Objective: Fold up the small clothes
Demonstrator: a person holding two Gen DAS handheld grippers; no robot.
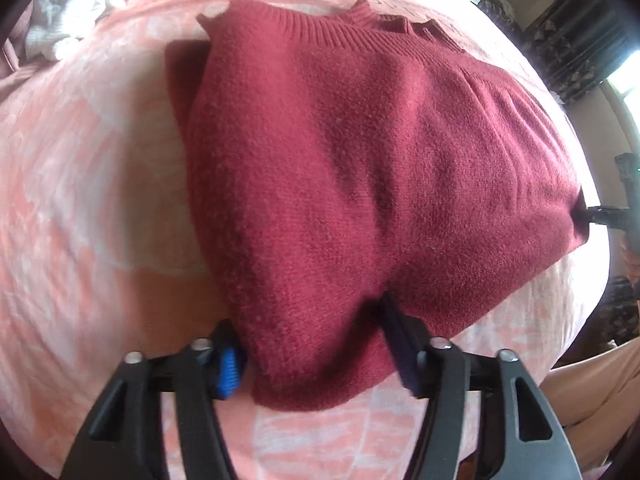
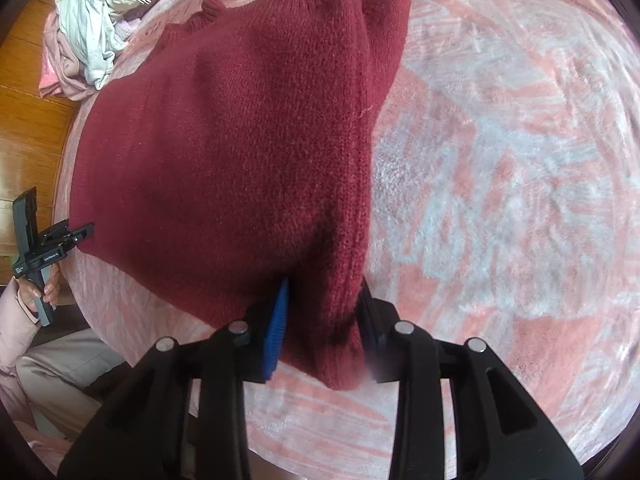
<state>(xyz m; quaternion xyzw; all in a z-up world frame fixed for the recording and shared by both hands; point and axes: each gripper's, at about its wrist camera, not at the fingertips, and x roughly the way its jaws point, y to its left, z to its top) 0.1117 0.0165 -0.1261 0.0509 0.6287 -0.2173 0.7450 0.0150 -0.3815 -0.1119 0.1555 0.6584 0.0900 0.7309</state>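
Observation:
A dark red knitted sweater (image 1: 360,168) lies folded on the pink and white blanket (image 1: 80,200), collar toward the far side. My left gripper (image 1: 314,356) straddles the sweater's near left corner. Its jaws stand wide and the blue pad (image 1: 228,364) is clear of the fabric. My right gripper (image 2: 324,336) straddles the near right corner of the sweater (image 2: 224,140). Its pads run alongside the slack knit without pinching it. Each gripper shows in the other's view at the sweater's opposite corner: the left gripper (image 2: 80,234) and the right gripper (image 1: 596,216).
A heap of pale grey and pink clothes (image 2: 96,28) sits at the blanket's far left edge, also seen as the heap (image 1: 60,20). A wooden floor (image 2: 24,100) lies beyond the bed. A person's hand (image 2: 44,288) and trouser legs (image 2: 60,368) are at the near side.

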